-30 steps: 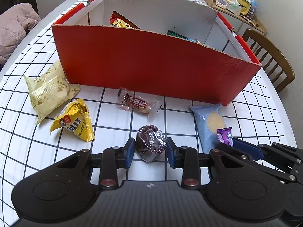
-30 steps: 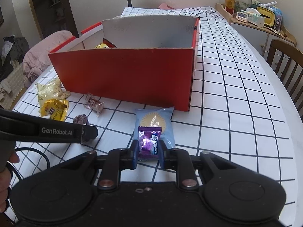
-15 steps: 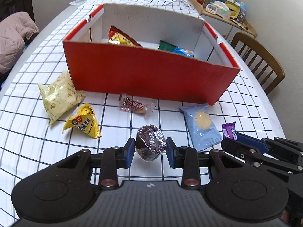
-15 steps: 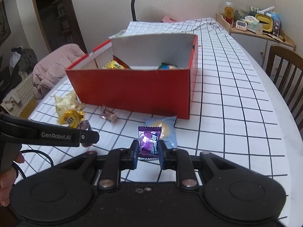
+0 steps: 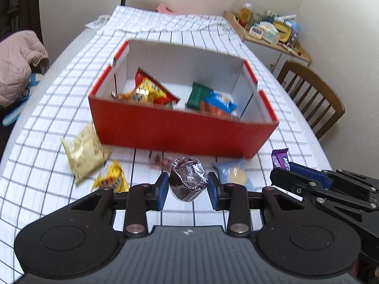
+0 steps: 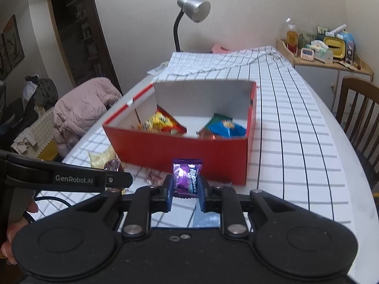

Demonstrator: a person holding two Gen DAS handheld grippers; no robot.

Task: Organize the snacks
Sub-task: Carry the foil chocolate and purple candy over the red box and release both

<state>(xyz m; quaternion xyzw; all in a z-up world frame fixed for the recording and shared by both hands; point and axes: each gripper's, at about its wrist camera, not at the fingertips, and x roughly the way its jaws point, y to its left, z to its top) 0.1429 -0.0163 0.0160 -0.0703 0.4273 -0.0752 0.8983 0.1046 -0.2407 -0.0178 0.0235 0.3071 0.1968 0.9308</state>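
Left gripper (image 5: 188, 187) was clamped on a round foil-wrapped chocolate cake (image 5: 188, 181), bottom centre of its view. Right gripper (image 6: 184, 190) was clamped on a small purple candy wrapper (image 6: 186, 177), bottom centre too. Both were held off the checked-cloth table (image 6: 296, 130). Step looked like carry-to-box. Next move: get over the red cardboard box (image 5: 180, 132), mid-frame beyond, clear its near wall, then release.

You saw one red box (image 5: 180, 132), five loose snack packets: four on the checked cloth (image 5: 279, 64), one purple (image 6: 187, 177); one foil-wrapped cake (image 5: 188, 179), two grippers, one lamp (image 6: 193, 9), one chair (image 5: 312, 99).
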